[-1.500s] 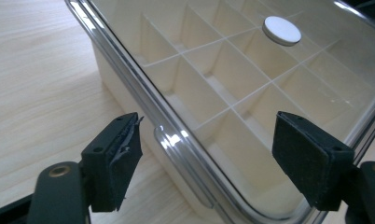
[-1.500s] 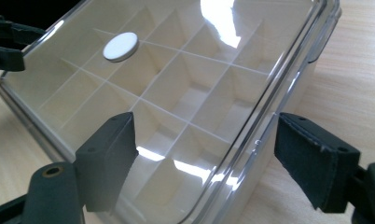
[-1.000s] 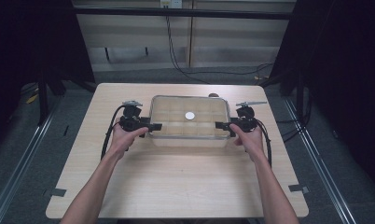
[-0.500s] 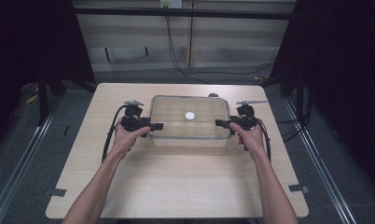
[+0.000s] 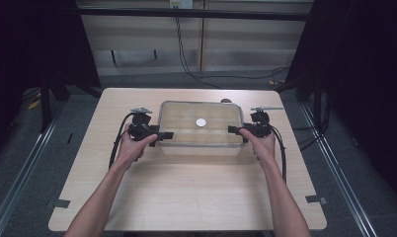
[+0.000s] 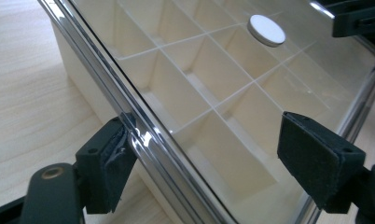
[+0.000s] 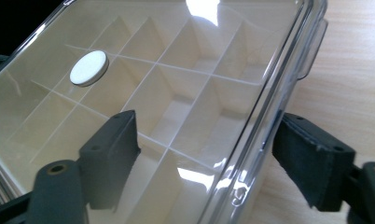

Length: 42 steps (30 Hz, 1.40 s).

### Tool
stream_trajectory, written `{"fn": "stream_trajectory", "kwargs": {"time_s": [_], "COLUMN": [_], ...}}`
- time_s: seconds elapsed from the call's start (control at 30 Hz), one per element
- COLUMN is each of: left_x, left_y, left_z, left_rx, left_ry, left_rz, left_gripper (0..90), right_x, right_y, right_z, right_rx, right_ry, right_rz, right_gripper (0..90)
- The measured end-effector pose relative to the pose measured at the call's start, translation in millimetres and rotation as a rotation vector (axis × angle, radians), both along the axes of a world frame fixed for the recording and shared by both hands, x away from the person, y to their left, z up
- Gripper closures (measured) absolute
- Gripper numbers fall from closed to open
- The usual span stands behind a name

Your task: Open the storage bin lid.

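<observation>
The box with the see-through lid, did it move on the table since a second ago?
No. In the high view the box sits at the same spot against the table's far edge, with the left gripper and right gripper at its ends.

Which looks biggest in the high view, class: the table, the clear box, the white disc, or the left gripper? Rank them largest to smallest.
1. Table
2. Clear box
3. Left gripper
4. White disc

The gaps are plain, so nearness to the camera does not change the order.
</observation>
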<state>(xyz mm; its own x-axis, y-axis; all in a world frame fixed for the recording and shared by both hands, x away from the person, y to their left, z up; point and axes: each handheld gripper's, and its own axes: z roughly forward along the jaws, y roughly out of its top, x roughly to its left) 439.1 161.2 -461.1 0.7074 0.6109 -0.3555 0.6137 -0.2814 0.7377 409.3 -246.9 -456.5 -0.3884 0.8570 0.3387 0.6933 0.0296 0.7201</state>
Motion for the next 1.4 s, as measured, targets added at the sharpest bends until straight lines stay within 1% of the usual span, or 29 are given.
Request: {"fn": "stream_trajectory", "kwargs": {"time_s": [0.03, 0.07, 0.1, 0.13, 0.17, 0.2, 0.23, 0.3, 0.37, 0.4, 0.43, 0.47, 0.5, 0.53, 0.6, 0.7, 0.77, 0.8, 0.83, 0.87, 0.9, 0.93, 1.07, 1.13, 1.17, 1.23, 1.3, 1.4], "left_x": [-0.2, 0.0, 0.0, 0.3, -0.8, -1.1, -1.1, -1.3, -1.7, -2.0, -2.6, -2.8, -3.0, -3.6, -4.7, -5.3, -5.8, -6.7, -7.4, -7.4, -8.2, -8.8, -11.9, -13.0, -13.9, -15.3, -16.1, -16.6], "left_y": [0.4, 0.9, 1.0, 0.6, -1.7, -2.4, -2.9, -3.5, -3.1, -2.6, -2.4, -1.5, -0.7, -0.4, 0.7, 1.3, 2.8, 3.3, 4.5, 4.5, 6.3, 6.8, 7.4, 7.9, 7.7, 8.7, 10.2, 12.6], "left_z": [-0.4, 0.1, 0.4, 1.0, 1.8, 3.3, 4.0, 5.1, 5.3, 5.1, 4.4, 4.2, 4.0, 4.4, 6.6, 7.0, 6.6, 6.5, 6.9, 6.9, 7.9, 8.8, 13.3, 14.5, 15.0, 15.6, 15.6, 16.0], "left_rx": [-0.007, 0.002, -0.001, 0.001, 0.004, 0.025, 0.026, 0.03, 0.021, 0.021, 0.008, 0.006, -0.002, -0.003, 0.004, 0.003, 0.002, -0.006, -0.01, -0.01, -0.015, -0.012, -0.005, -0.006, -0.01, -0.005, -0.02, -0.038], "left_ry": [0.004, -0.006, 0.008, 0.035, 0.03, 0.019, 0.029, 0.038, 0.047, 0.043, 0.041, 0.04, 0.039, 0.032, 0.017, 0.019, 0.014, 0.009, 0.003, 0.003, -0.007, -0.011, -0.046, -0.045, -0.043, -0.051, -0.05, -0.052], "left_rz": [-0.001, -0.011, -0.008, 0.001, 0.013, 0.012, 0.017, 0.025, 0.034, 0.035, 0.038, 0.039, 0.045, 0.05, 0.05, 0.055, 0.054, 0.063, 0.068, 0.068, 0.067, 0.064, 0.059, 0.062, 0.069, 0.058, 0.062, 0.059], "left_gripper": [20.5, 20.5, 20.6, 21.1, 20.8, 20.9, 21.1, 21.8, 23.0, 23.7, 23.9, 24.1, 24.9, 26.1, 28.4, 29.5, 30.6, 31.5, 33.0, 34.8, 36.3, 37.1, 41.4, 43.7, 44.5, 45.4, 46.9, 48.9], "right_x": [-0.4, -0.6, -1.1, -1.7, -2.2, -2.7, -3.0, -3.7, -4.6, -5.1, -5.5, -6.3, -7.0, -8.2, -9.5, -11.1, -11.2, -11.7, -11.8, -12.0, -13.0, -13.3, -15.0, -16.2, -16.4, -16.9, -17.8, -20.2], "right_y": [-0.4, -1.3, -1.6, -1.2, -0.8, -0.2, -0.1, -0.6, -2.5, -3.3, -4.0, -4.3, -5.0, -5.5, -6.7, -7.7, -7.7, -7.2, -7.1, -7.3, -8.1, -8.6, -10.5, -10.9, -11.1, -11.9, -13.0, -13.6], "right_z": [0.7, 1.1, 1.4, 1.8, 2.4, 2.8, 2.8, 1.9, 0.6, 0.1, -0.2, 0.3, 1.4, 3.4, 6.6, 9.7, 9.1, 8.8, 7.9, 7.2, 7.1, 7.0, 9.2, 10.6, 11.0, 11.5, 11.8, 12.5], "right_rx": [-0.004, -0.002, -0.002, -0.006, -0.013, -0.015, -0.017, -0.006, 0.016, 0.02, 0.023, 0.022, 0.007, 0.002, 0.012, 0.021, 0.023, 0.022, 0.019, 0.023, 0.031, 0.031, 0.063, 0.069, 0.072, 0.072, 0.077, 0.102], "right_ry": [0.001, 0.005, 0.006, 0.001, 0.001, 0.003, 0.002, -0.003, -0.008, -0.009, -0.013, -0.014, -0.036, -0.041, -0.052, -0.064, -0.068, -0.062, -0.067, -0.074, -0.077, -0.085, -0.108, -0.123, -0.123, -0.124, -0.126, -0.133], "right_rz": [0.002, 0.002, 0.002, 0.004, 0.001, -0.003, -0.003, -0.008, -0.018, -0.021, -0.017, -0.023, -0.027, -0.03, -0.025, -0.023, -0.022, -0.028, -0.028, -0.03, -0.034, -0.037, -0.035, -0.031, -0.031, -0.033, -0.03, -0.027], "right_gripper": [24.5, 25.2, 25.5, 26.0, 26.3, 26.3, 26.4, 27.3, 29.9, 30.2, 30.6, 31.9, 35.4, 36.0, 35.8, 36.7, 36.7, 36.7, 37.0, 37.9, 39.3, 39.9, 40.3, 40.4, 42.2, 45.8, 49.8, 53.7]}}
